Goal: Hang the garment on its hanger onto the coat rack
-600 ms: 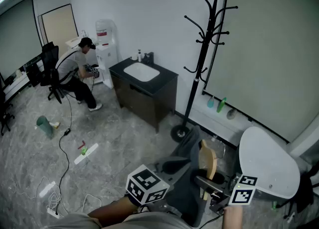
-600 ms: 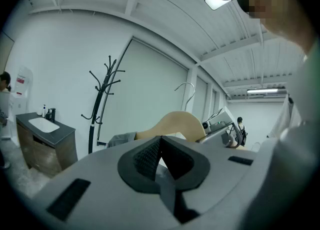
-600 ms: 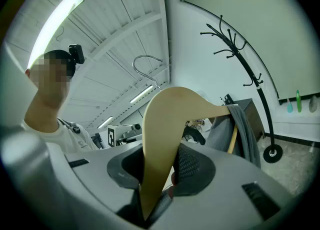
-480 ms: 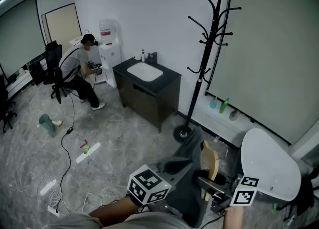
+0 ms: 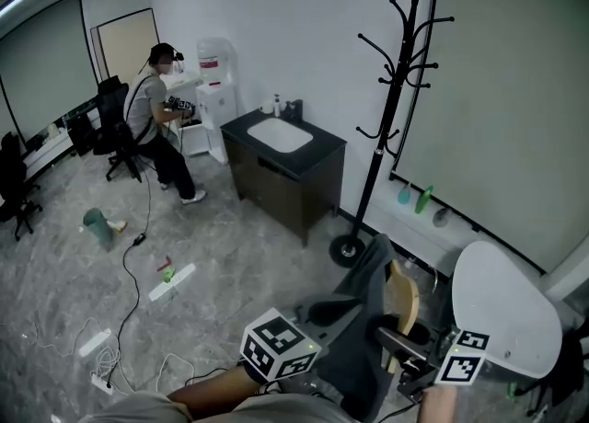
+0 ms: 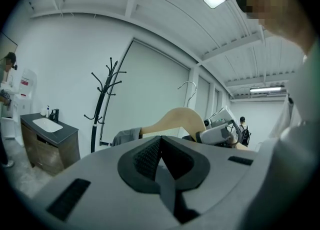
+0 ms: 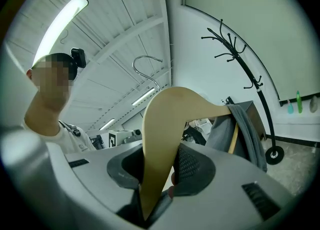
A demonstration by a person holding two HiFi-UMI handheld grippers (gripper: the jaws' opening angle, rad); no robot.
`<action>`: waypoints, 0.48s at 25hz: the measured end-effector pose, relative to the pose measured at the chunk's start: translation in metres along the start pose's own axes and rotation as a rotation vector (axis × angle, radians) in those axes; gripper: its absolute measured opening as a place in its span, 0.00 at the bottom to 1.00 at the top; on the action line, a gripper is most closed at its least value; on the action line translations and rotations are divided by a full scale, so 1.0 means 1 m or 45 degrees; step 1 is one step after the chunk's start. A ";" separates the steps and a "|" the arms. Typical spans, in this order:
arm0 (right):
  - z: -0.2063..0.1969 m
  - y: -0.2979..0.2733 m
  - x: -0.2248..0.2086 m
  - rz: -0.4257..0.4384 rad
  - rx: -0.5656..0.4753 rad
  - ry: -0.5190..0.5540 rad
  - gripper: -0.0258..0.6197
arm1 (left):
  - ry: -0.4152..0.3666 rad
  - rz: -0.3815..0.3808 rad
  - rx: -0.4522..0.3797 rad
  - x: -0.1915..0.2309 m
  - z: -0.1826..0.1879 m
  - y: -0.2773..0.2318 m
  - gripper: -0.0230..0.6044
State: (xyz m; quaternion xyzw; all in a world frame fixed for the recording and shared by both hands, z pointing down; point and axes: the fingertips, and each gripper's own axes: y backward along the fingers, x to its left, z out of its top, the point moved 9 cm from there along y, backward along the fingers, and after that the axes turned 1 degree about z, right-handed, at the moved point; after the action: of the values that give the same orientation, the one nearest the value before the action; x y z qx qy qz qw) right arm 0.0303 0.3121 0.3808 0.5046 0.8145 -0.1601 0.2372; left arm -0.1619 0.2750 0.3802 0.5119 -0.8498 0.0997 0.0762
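A grey garment hangs on a wooden hanger low in the head view, between my two grippers. My right gripper is shut on the hanger; its metal hook rises above the jaws. My left gripper is shut with grey cloth pinched between its pads; in the head view this gripper meets a fold of the garment. The black coat rack stands upright by the wall, apart from the hanger, its round base just beyond the garment.
A black sink cabinet stands left of the rack. Further left, a person stands by a water dispenser. A white round tabletop is at my right. Cables and small items lie on the floor.
The person in the background has risen from a crouch to standing. The head view has shifted slightly; the rack sits a little more to the right. Both grippers keep their holds.
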 end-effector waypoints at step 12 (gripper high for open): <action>0.010 0.036 -0.027 -0.009 -0.073 -0.051 0.23 | 0.014 0.025 0.019 -0.017 -0.006 -0.030 0.05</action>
State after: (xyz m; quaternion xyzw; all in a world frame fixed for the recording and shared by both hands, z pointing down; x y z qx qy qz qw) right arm 0.0756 0.3030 0.3865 0.4913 0.8157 -0.1475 0.2674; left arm -0.1271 0.2770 0.3853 0.5035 -0.8536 0.1096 0.0760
